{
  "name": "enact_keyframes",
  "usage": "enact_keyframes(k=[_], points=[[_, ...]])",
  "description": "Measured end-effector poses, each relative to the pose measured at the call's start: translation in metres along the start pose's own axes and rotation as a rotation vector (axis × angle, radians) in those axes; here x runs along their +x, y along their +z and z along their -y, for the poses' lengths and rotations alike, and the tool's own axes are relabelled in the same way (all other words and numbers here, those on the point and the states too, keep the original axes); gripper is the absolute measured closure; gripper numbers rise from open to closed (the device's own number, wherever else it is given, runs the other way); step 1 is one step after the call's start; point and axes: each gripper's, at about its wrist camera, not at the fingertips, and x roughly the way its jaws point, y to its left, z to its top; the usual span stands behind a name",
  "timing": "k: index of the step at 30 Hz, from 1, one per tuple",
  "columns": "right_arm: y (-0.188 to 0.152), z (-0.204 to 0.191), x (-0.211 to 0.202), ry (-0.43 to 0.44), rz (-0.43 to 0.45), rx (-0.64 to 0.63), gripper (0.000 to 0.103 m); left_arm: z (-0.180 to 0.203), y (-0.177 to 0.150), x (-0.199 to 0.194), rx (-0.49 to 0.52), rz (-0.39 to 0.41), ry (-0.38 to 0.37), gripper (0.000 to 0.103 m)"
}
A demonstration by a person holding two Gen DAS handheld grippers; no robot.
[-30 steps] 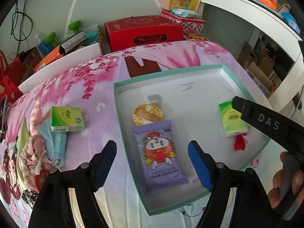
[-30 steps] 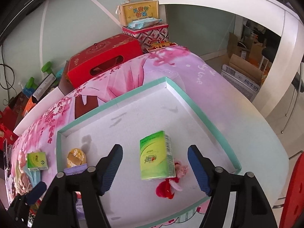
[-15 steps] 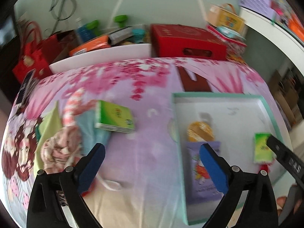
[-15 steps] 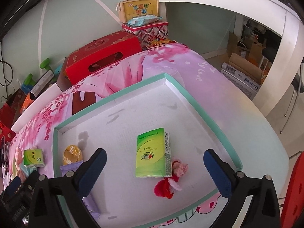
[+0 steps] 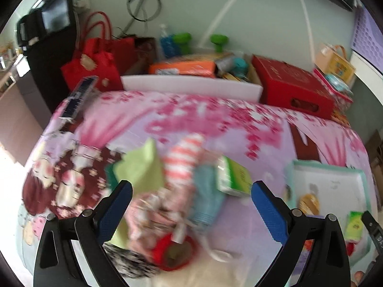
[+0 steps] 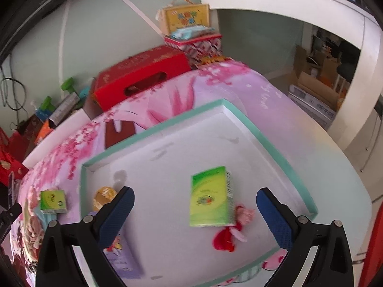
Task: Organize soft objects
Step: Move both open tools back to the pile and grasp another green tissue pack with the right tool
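Note:
My left gripper (image 5: pixel 191 212) is open and empty above a blurred heap of soft things on the bedspread: a light green cloth (image 5: pixel 141 167), a red-and-white striped sock (image 5: pixel 184 155), a blue cloth (image 5: pixel 208 191) and a green tissue pack (image 5: pixel 234 179). My right gripper (image 6: pixel 195 215) is open and empty over the teal-rimmed white tray (image 6: pixel 275 148). The tray holds a green tissue pack (image 6: pixel 210 196), a small red-and-pink doll (image 6: pixel 232 229), a purple wipes pack (image 6: pixel 124 260) and a round yellow item (image 6: pixel 104 195).
A red box (image 6: pixel 141 76) and patterned gift boxes (image 6: pixel 194 40) stand behind the bed. A red bag (image 5: pixel 95 59) and clutter line the far wall. A second green pack (image 6: pixel 52 201) lies left of the tray. The bed edge drops off at right.
My left gripper has swung left from over the tray to over the heap of cloths. My right gripper has opened wider and stayed over the tray.

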Motion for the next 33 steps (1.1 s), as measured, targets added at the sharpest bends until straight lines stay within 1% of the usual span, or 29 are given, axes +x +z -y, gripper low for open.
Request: enact_keyframes(k=[3, 6, 7, 9, 11, 13, 16, 19, 21, 25, 27, 29, 33], points=[[0.0, -0.009, -0.004, 0.046, 0.029, 0.008, 0.0, -0.021, 0.006, -0.002, -0.048, 0.025, 0.012, 0.004], [0.0, -0.019, -0.006, 0.054, 0.044, -0.016, 0.0, -0.039, 0.011, -0.003, -0.082, 0.029, 0.023, 0.004], [0.0, -0.023, -0.005, 0.049, 0.044, -0.029, 0.0, -0.045, 0.011, -0.003, -0.085, 0.038, 0.039, 0.004], [-0.002, -0.03, -0.003, 0.048, 0.033, -0.048, 0.0, -0.052, 0.012, -0.005, -0.07, 0.053, 0.1, 0.003], [-0.004, -0.035, -0.002, 0.057, 0.027, -0.054, 0.0, -0.058, 0.012, -0.005, -0.064, 0.053, 0.143, 0.003], [-0.005, -0.042, -0.002, 0.076, 0.025, -0.063, 0.0, -0.066, 0.013, -0.004, -0.084, 0.054, 0.133, 0.003], [-0.006, -0.054, -0.005, 0.107, 0.037, -0.083, 0.0, -0.074, 0.014, -0.005, -0.109, 0.049, 0.087, 0.003], [-0.008, -0.073, -0.01, 0.102, 0.05, -0.133, 0.0, -0.08, 0.015, -0.005, -0.106, 0.052, 0.095, 0.004], [-0.009, -0.087, -0.011, 0.129, 0.039, -0.157, 0.0, -0.088, 0.017, -0.003, -0.113, 0.04, 0.094, 0.004], [-0.011, -0.112, -0.016, 0.209, 0.056, -0.171, 0.0, -0.106, 0.021, 0.0, -0.146, 0.029, 0.089, 0.003], [-0.011, -0.13, -0.022, 0.218, 0.081, -0.21, 0.0, -0.114, 0.024, 0.001, -0.157, 0.027, 0.086, 0.004], [-0.012, -0.148, -0.024, 0.214, 0.075, -0.256, 0.0, -0.123, 0.026, 0.004, -0.178, 0.011, 0.08, 0.003], [-0.012, -0.172, -0.023, 0.238, 0.054, -0.278, 0.0, -0.137, 0.027, 0.009, -0.235, -0.006, 0.018, 0.004]])
